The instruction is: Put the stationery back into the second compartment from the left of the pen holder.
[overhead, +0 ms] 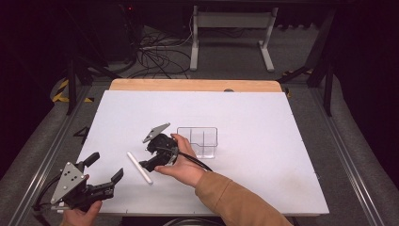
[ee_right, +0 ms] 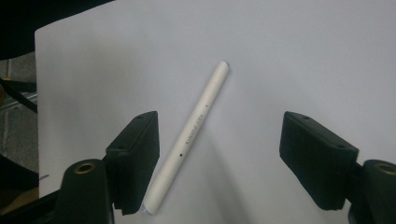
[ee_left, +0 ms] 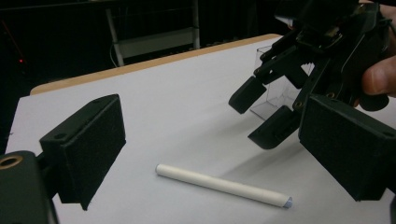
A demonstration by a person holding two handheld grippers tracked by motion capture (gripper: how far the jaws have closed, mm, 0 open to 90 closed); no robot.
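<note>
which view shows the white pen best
The right gripper view: the white pen lies close up, full length, with its printed lettering visible. The left gripper view shows it whole but farther off; the high view shows it small.

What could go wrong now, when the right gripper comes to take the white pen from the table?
1. The white pen lies close to one of the right gripper fingers, not centred, so closing may push or roll it away instead of gripping it.
2. The pen is round and the white table looks smooth, so it may roll if touched.
3. The clear container stands just behind the right hand, which might knock it.
</note>
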